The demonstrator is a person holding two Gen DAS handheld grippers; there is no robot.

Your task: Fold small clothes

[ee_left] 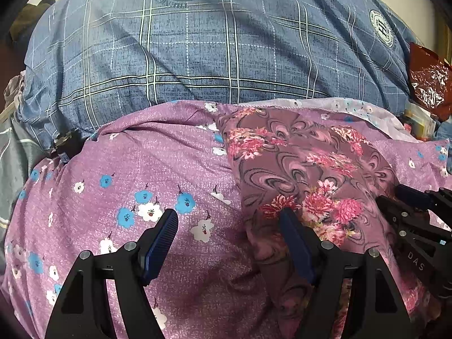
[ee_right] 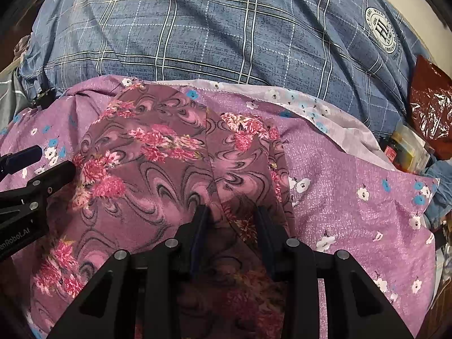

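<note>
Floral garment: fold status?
Done: the floral garment lies on the purple sheet, one flap seemingly already folded over along a central crease. In hand: the right gripper, partly open, straddles its near edge; the left gripper is wide open at its left edge. Left: grip and finish folding.

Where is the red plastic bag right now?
The red plastic bag sits at the far right edge of both views, beside the blue plaid bedding and above some small boxes.

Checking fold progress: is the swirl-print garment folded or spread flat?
Folded at least partly: the garment shows one layer lapped over another along a diagonal edge, bunched near the right gripper. How many folds, cannot tell.
</note>
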